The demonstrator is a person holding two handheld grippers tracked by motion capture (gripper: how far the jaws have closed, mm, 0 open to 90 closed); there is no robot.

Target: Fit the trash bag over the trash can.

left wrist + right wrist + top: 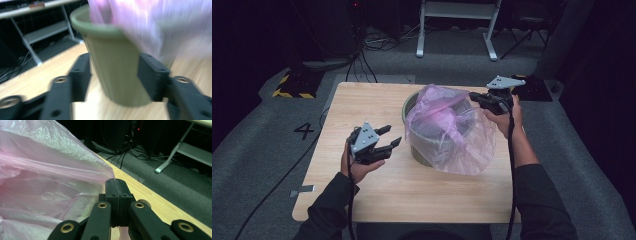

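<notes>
green bin (424, 150) upright on the wooden desk (377, 195), near its middle, half draped in a pink plastic bag (452, 132) spilling down the right side. right claw (476, 98) pinched tight on the bag's edge at the far right rim, jaws pressed together on the film. left claw (388, 136) parted and holding nothing, hovering left of the bin, pointed at its side wall.
</notes>
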